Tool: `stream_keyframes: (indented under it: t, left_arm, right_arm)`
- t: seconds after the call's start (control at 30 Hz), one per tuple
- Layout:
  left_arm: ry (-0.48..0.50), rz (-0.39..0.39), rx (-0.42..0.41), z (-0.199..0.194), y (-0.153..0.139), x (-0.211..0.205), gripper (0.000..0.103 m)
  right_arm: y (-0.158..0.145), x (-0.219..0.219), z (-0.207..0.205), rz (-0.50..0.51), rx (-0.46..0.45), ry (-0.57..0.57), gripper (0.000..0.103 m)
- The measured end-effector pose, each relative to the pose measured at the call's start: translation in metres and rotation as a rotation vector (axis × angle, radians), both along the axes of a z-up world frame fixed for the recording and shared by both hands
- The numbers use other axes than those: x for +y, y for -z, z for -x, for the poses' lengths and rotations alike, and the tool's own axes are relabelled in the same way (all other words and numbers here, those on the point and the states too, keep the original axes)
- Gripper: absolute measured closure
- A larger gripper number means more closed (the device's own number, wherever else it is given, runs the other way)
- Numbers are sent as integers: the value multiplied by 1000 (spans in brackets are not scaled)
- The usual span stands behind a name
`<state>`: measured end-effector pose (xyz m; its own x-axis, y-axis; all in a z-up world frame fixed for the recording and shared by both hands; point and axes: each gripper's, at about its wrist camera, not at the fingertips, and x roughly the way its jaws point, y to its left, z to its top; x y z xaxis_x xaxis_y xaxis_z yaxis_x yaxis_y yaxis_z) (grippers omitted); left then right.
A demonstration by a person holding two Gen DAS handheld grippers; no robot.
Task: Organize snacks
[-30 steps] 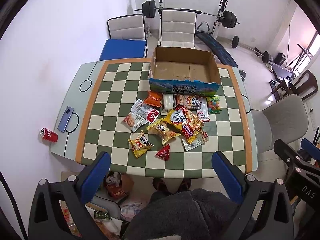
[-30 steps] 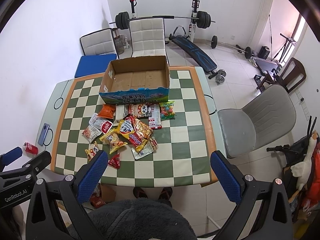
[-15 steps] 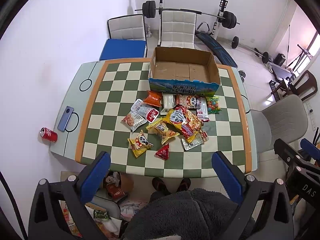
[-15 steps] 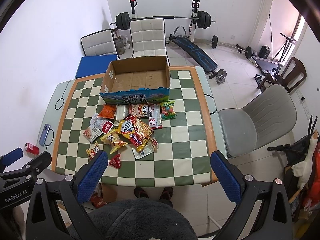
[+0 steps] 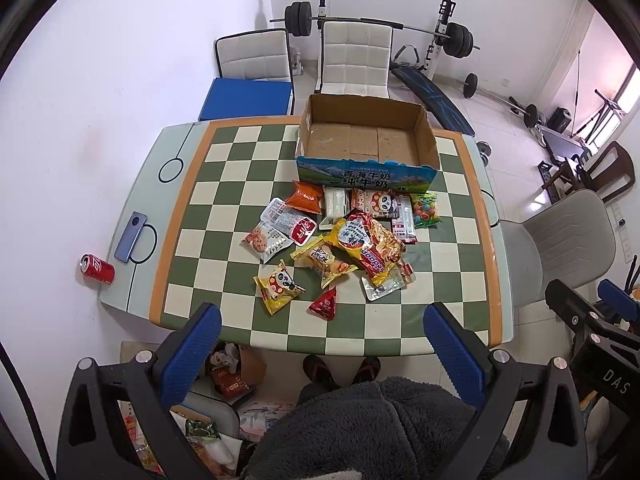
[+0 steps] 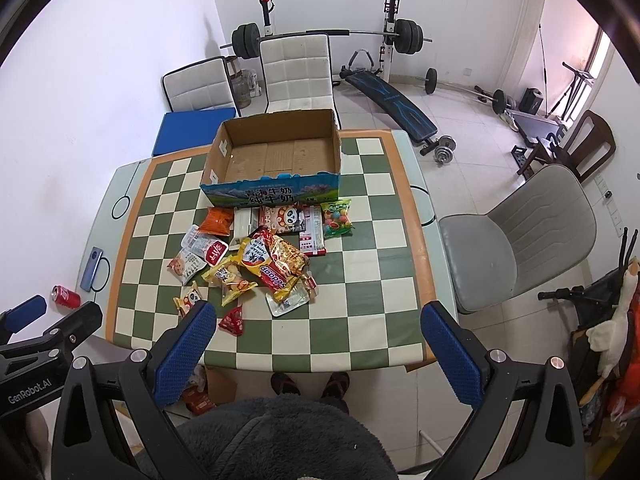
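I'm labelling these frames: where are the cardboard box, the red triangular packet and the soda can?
cardboard box (image 5: 362,140), left wrist view, on its bare inner floor.
red triangular packet (image 5: 325,304), left wrist view, on its middle.
soda can (image 6: 66,296), right wrist view, on its red side.

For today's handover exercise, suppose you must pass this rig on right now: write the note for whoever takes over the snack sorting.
Left gripper: open, holding nothing, above the near table edge.
Right gripper: open, holding nothing, also at the near edge.
Cardboard box: far side of the checkered table, nothing in it.
Snack packets: loose pile in front of the box; the red triangular packet lies nearest you.
Done: nothing packed yet.
Left: every packet, presumably into the box.
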<state>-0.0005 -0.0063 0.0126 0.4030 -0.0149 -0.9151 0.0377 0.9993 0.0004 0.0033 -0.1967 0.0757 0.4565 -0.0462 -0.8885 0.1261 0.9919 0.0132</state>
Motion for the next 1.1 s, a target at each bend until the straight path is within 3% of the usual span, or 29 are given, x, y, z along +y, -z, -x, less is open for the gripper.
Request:
stream_keyframes:
  t: [0.43,0.6,0.73,0.9,1.1]
  left_arm:
    - [-2,4,0,0,0,0,0]
    - [-86,49,16,-16,16,18,0]
    - [-179,88,106,-39,59,43,0]
    - [-192,65,250,-73,141,57,0]
    - [-282,255,447,-120,231,70,0]
  right_arm:
    - [2,-2,2,-10,-2,-3,0]
    - [22,-3,-9,-66,40,-1,0]
    - [59,-8,-30,-127,107,5,0]
    - [141,-5,-73,-201,242,-4,0]
    - [247,-3,-125,-166,384,-15,0]
